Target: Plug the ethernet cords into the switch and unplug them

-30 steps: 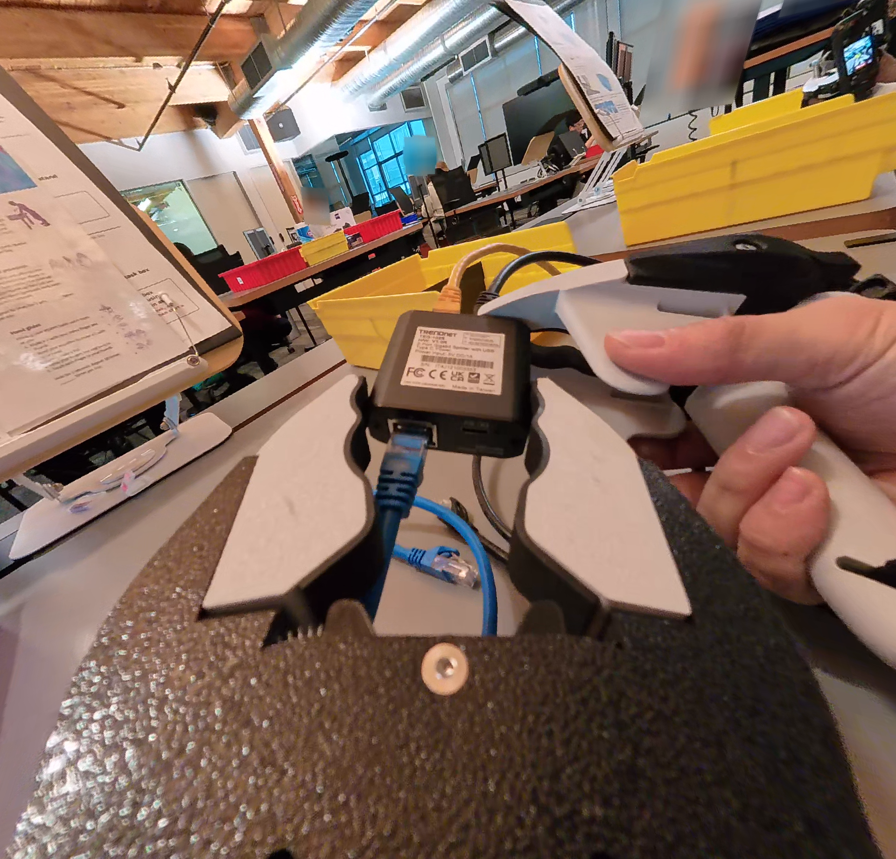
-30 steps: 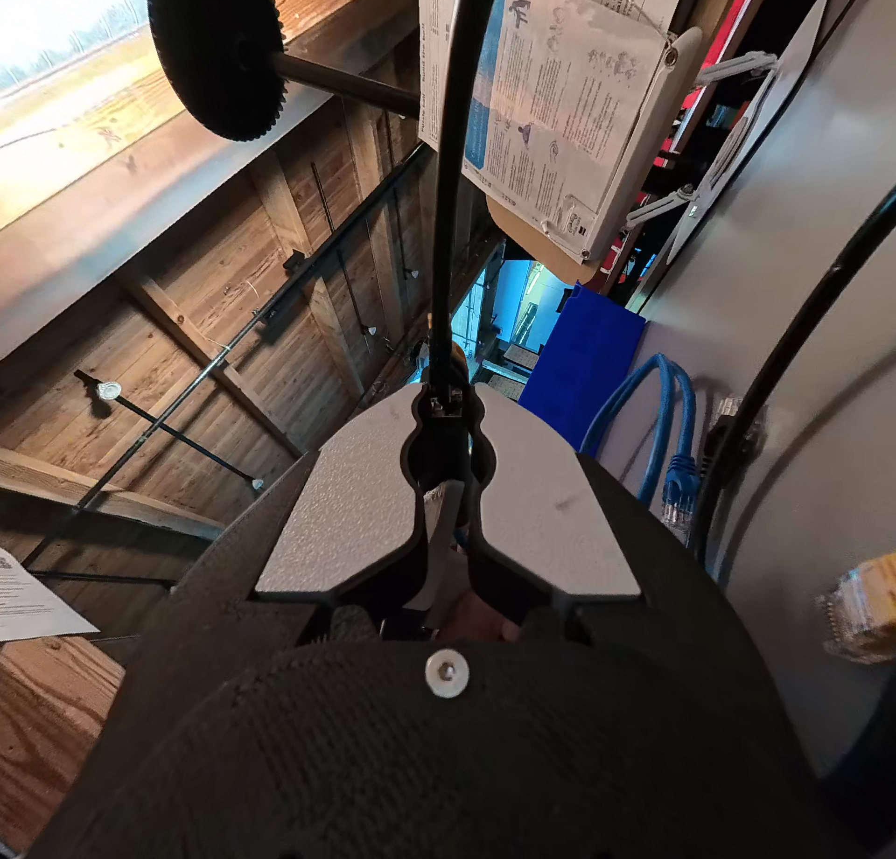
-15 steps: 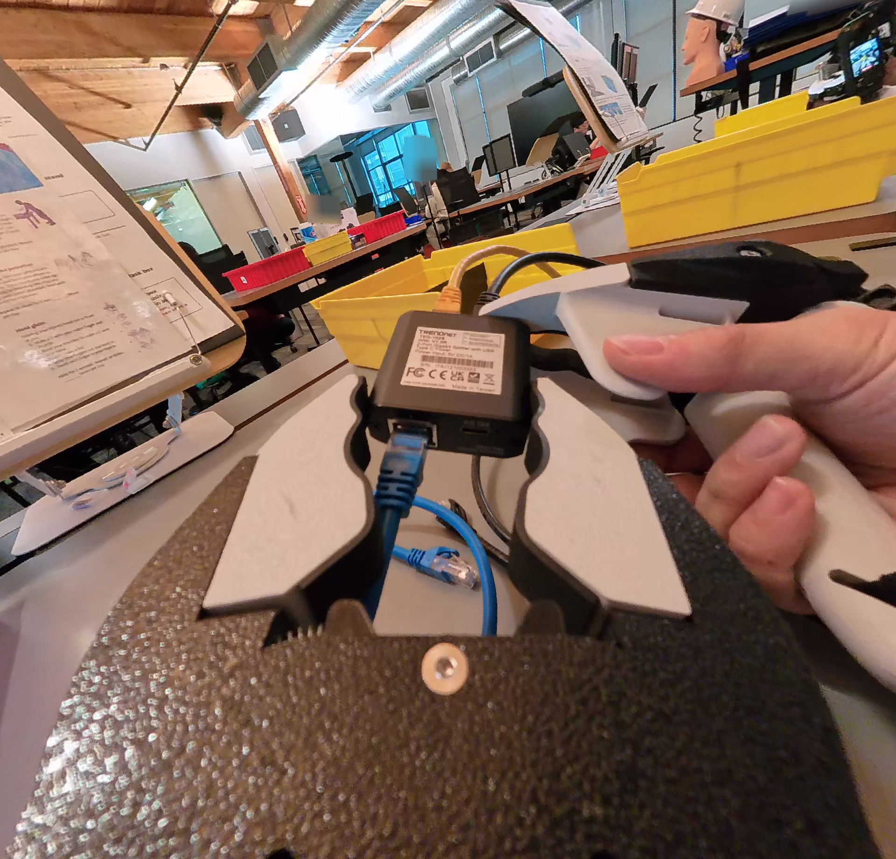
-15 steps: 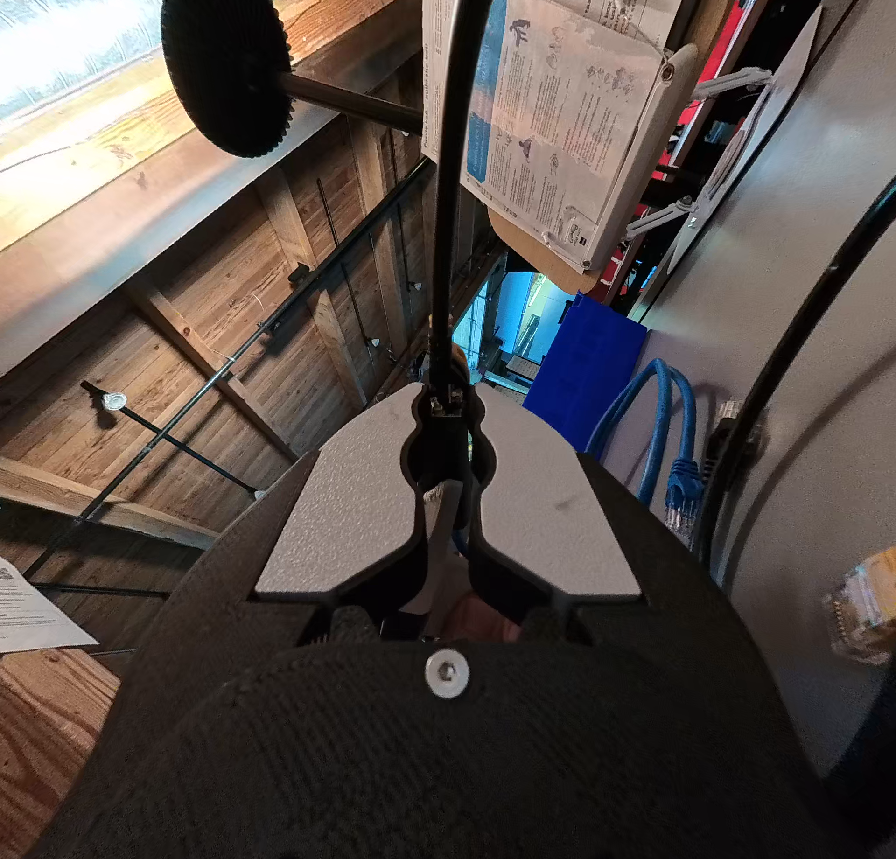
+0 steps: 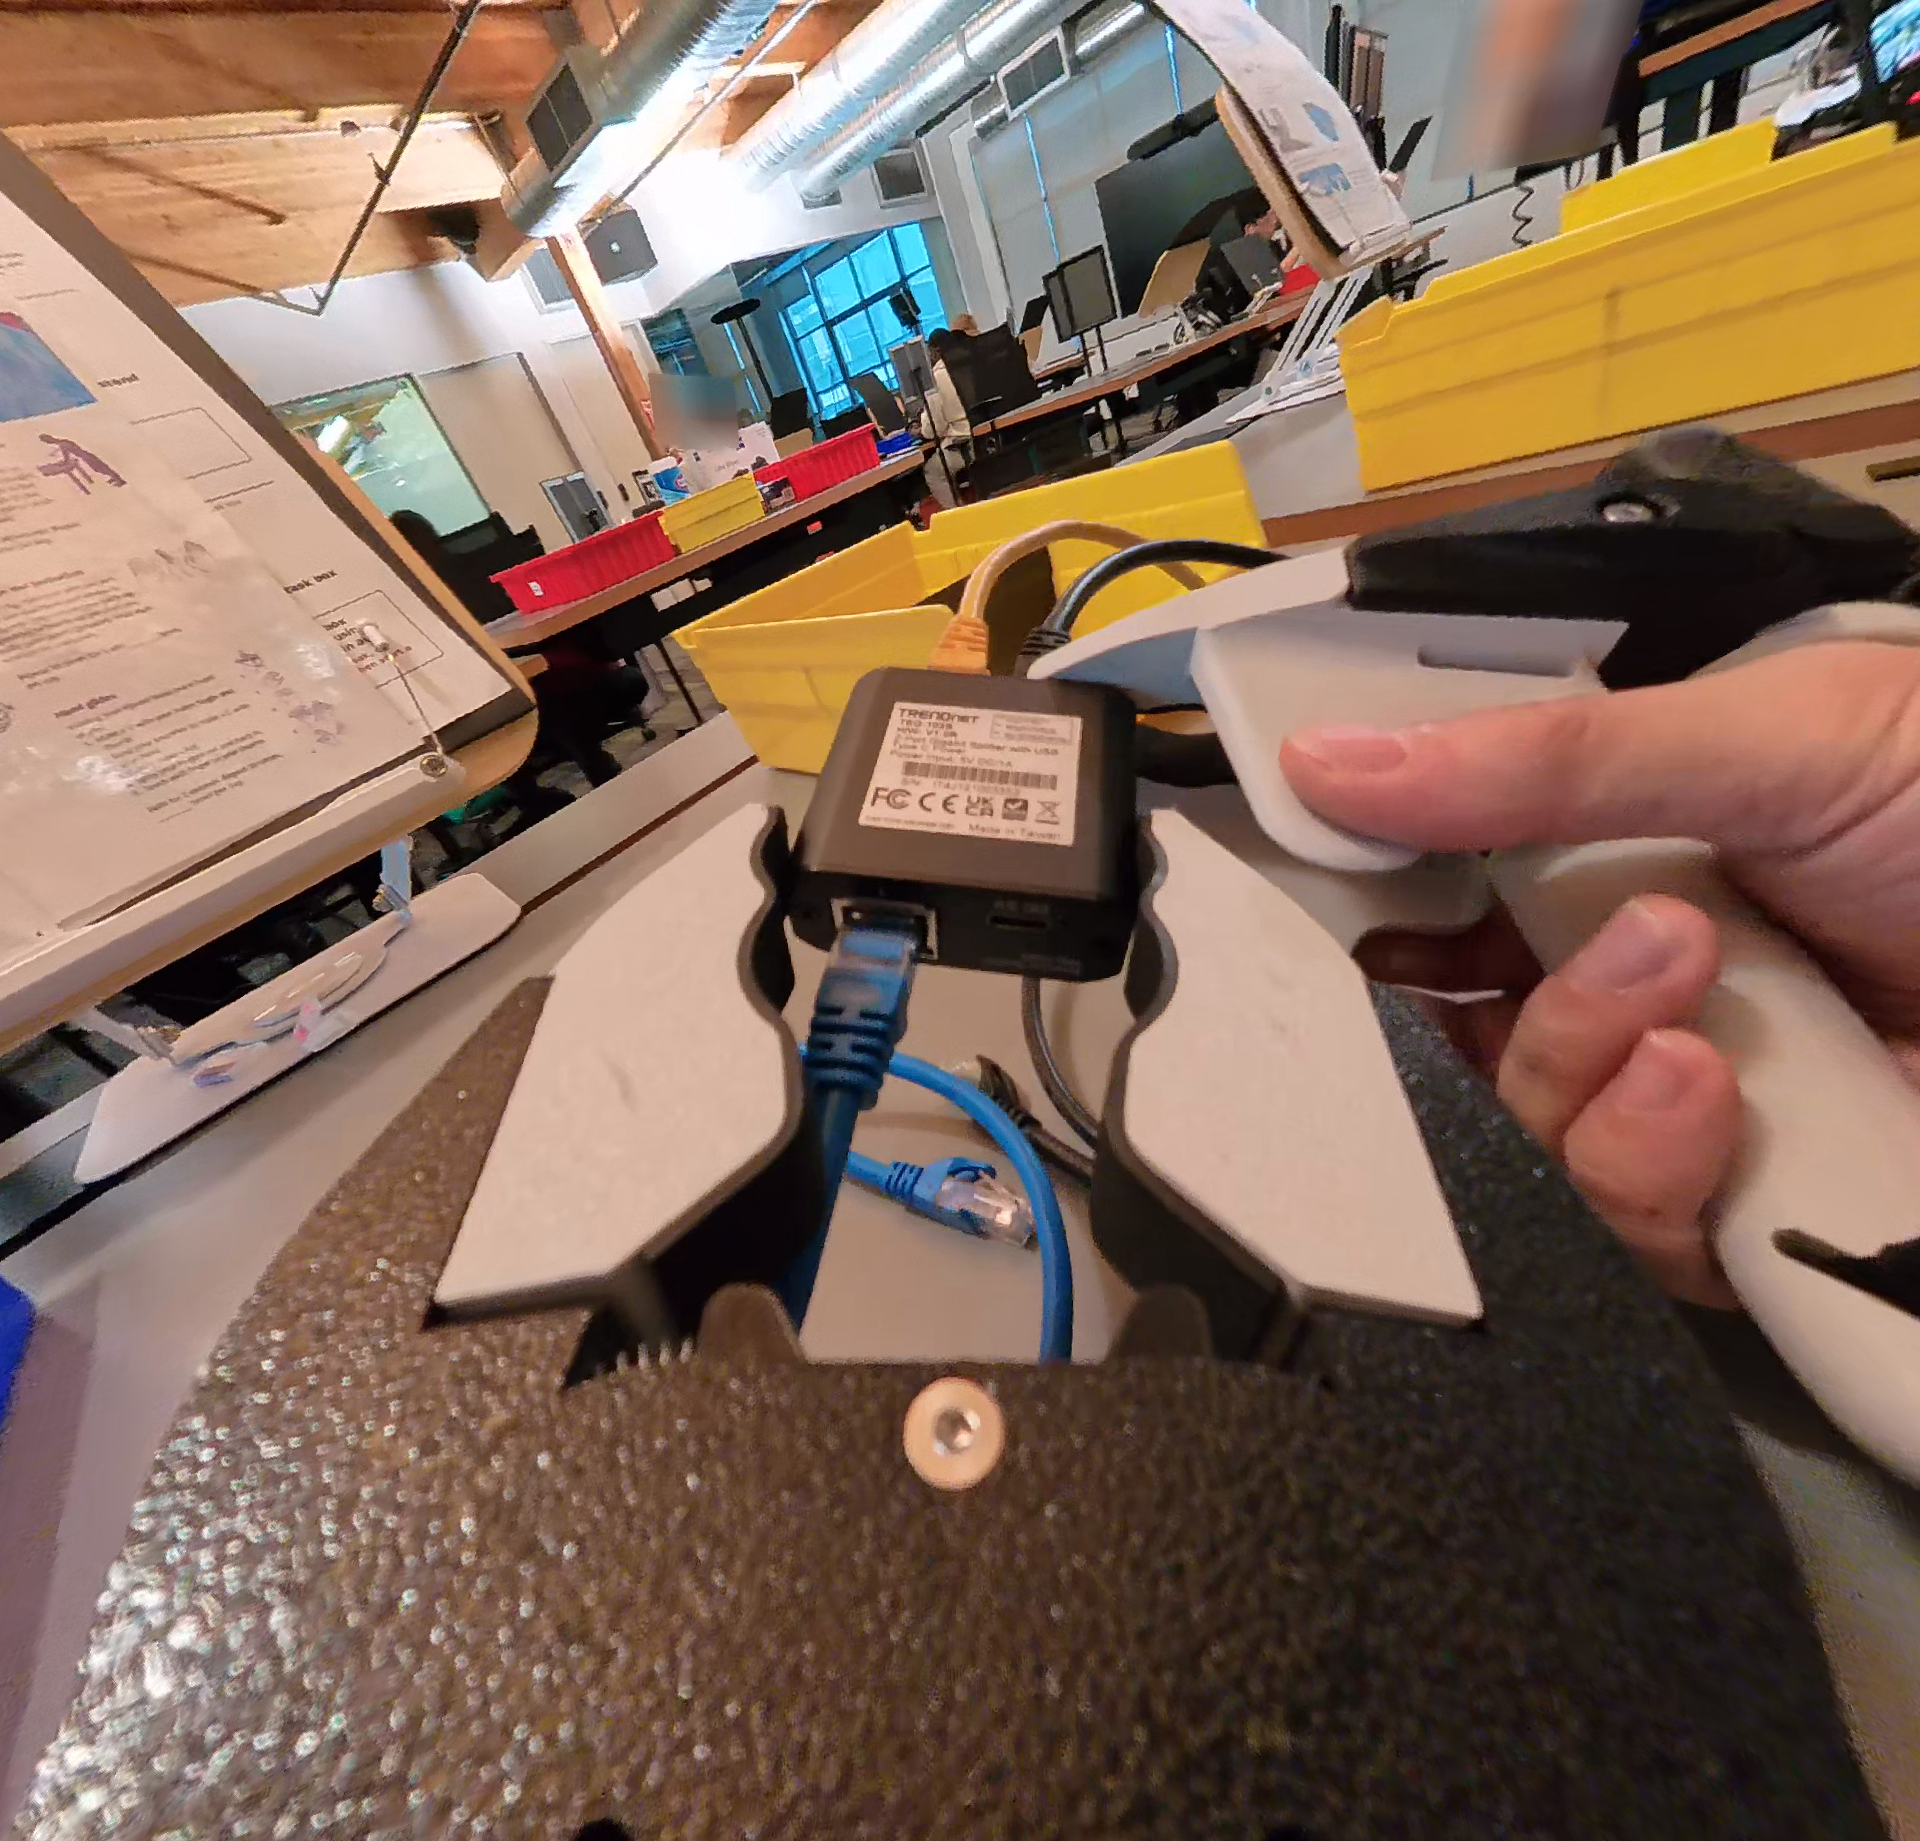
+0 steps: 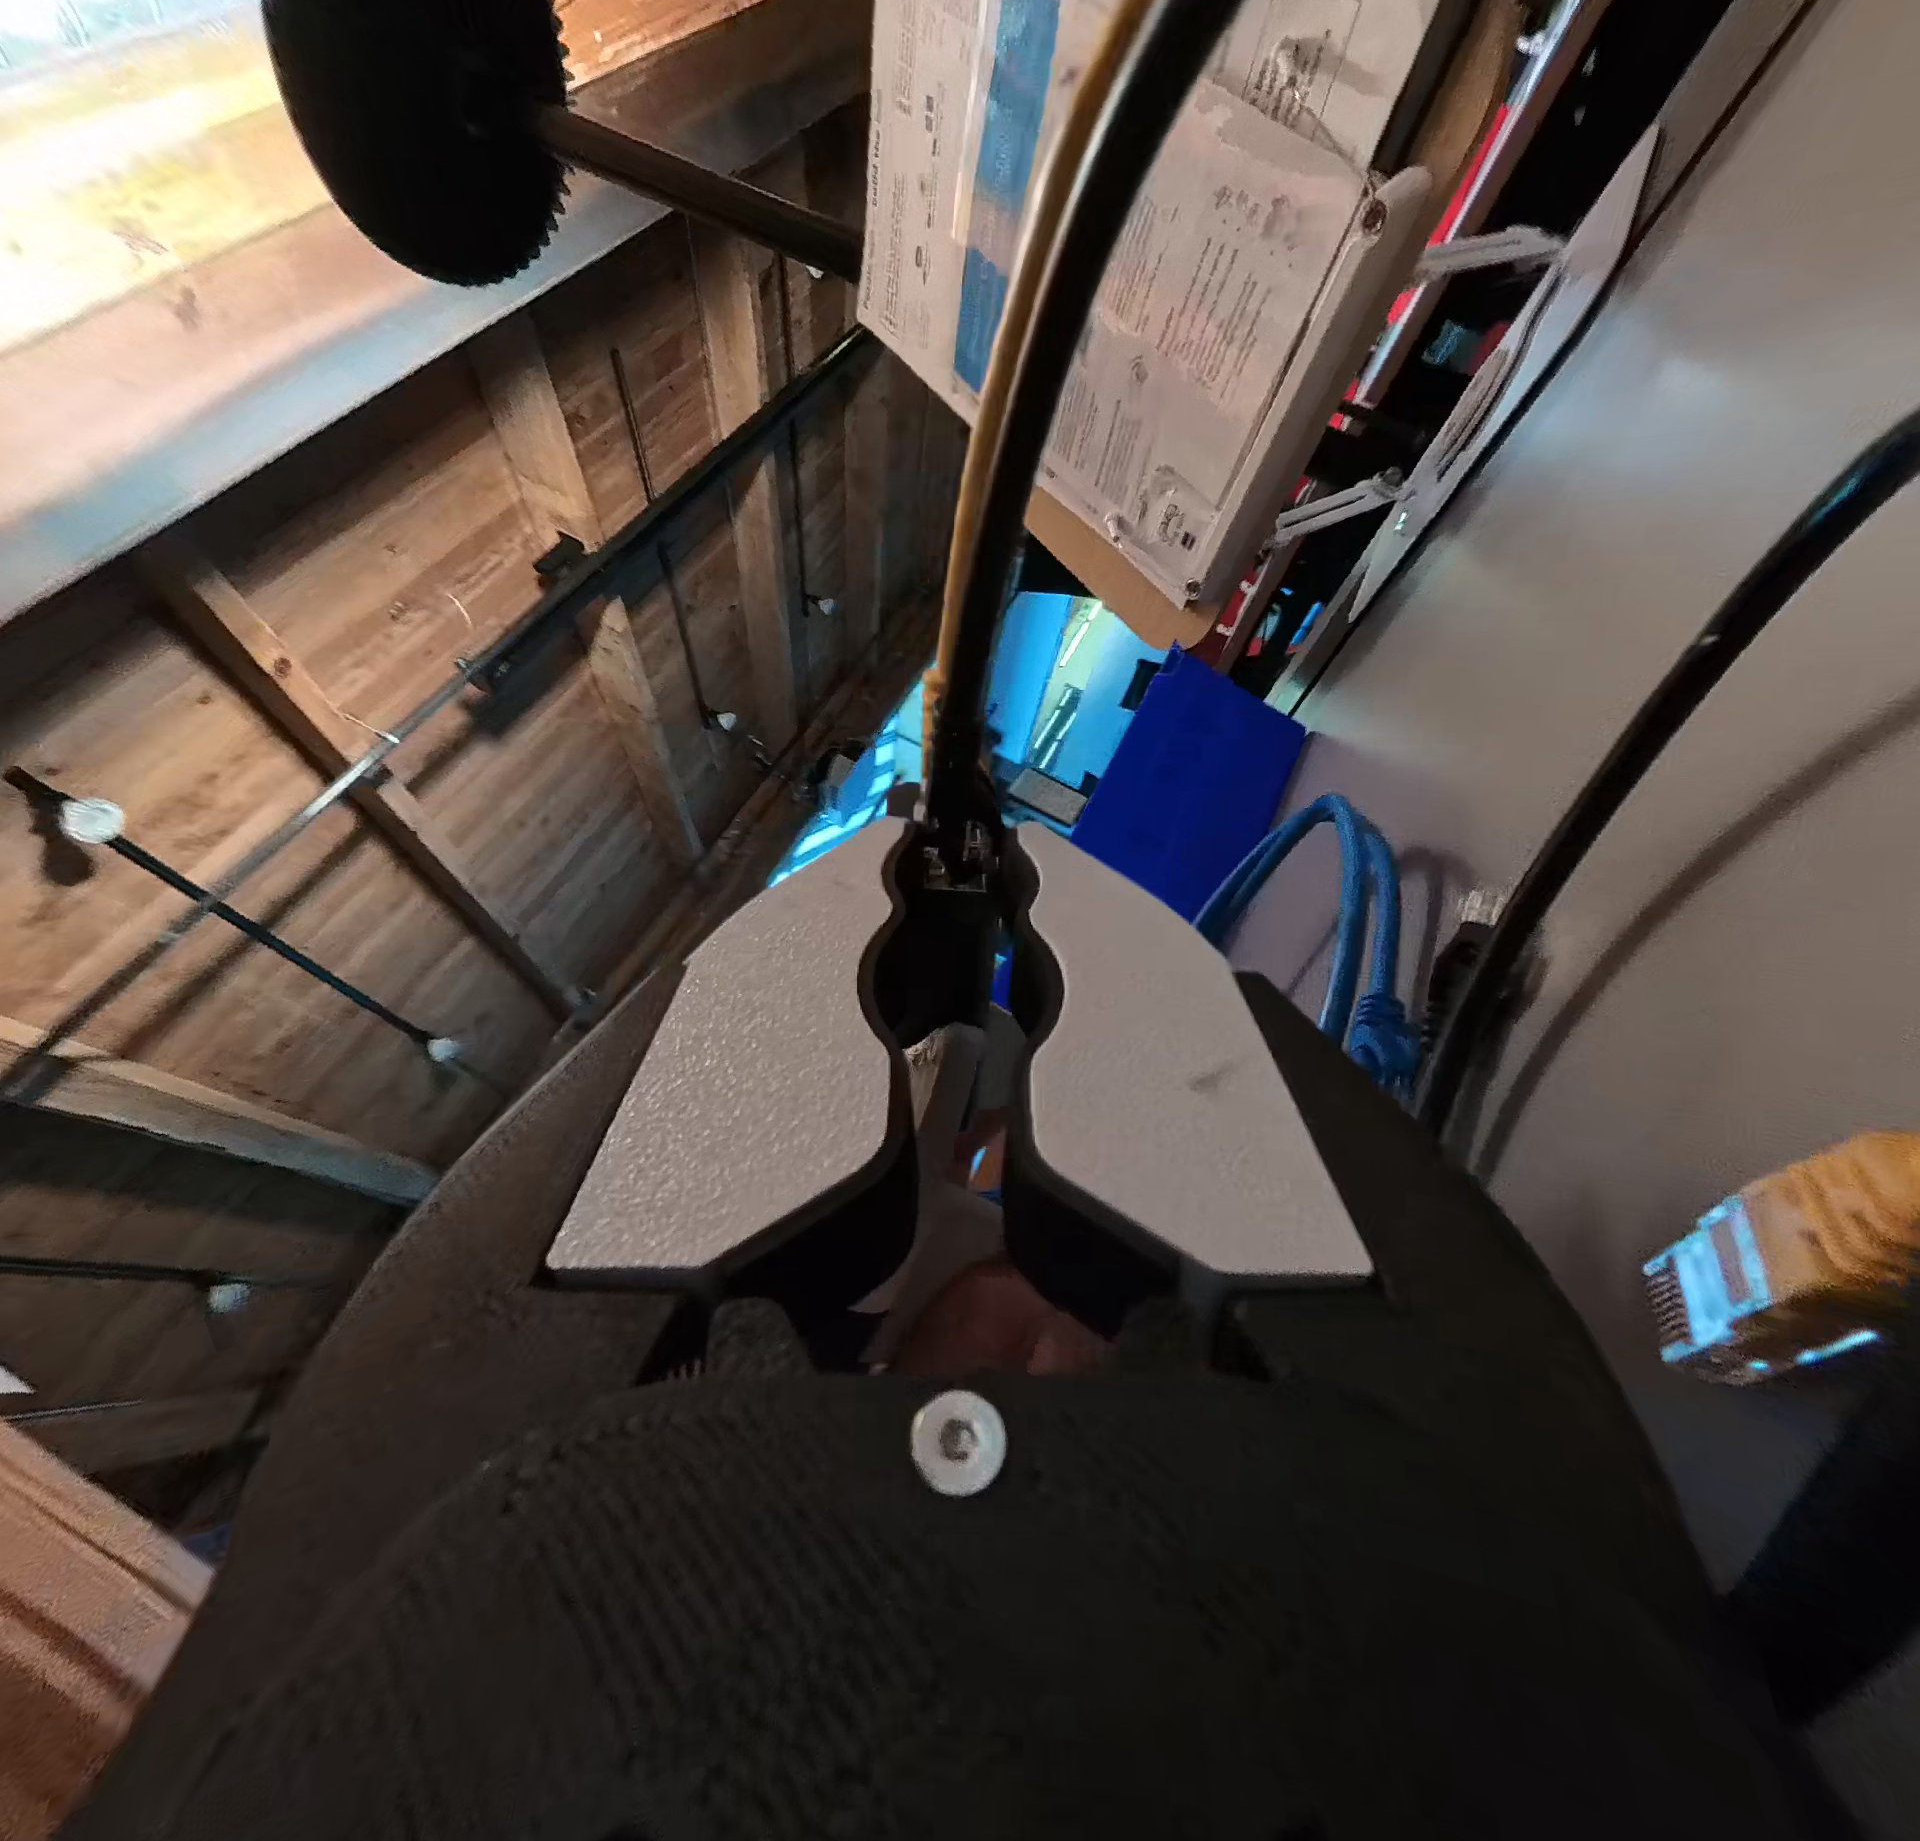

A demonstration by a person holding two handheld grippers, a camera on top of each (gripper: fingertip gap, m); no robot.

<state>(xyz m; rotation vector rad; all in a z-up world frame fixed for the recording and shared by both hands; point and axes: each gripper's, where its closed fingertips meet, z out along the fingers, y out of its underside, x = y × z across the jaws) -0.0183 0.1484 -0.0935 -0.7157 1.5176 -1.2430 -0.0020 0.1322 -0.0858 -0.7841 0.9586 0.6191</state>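
Note:
In the left wrist view my left gripper (image 5: pixel 961 841) is shut on the black switch (image 5: pixel 966 815) and holds it label up, just above the grey table (image 5: pixel 644 825). A blue ethernet cord (image 5: pixel 868 970) is plugged into its near port. An orange cord (image 5: pixel 961 638) and a black cord (image 5: pixel 1049 638) enter its far side. My right gripper (image 5: pixel 1049 664), held by a hand, reaches that far side. In the right wrist view it (image 6: pixel 958 841) is shut on the black cord's plug (image 6: pixel 956 856); the switch is hidden there.
A loose blue plug (image 5: pixel 971 1194) and cord loop lie on the table under the switch. A loose orange plug (image 6: pixel 1766 1272) and the blue coil (image 6: pixel 1351 918) lie to the right. A tilted instruction board (image 5: pixel 208 596) stands left. Yellow bins (image 5: pixel 831 669) stand behind. The tips of both grippers are at nearly the same place.
The left gripper and switch have stayed put. The right wrist view has turned a little and is blurred; the loose orange plug now looks larger at its right edge.

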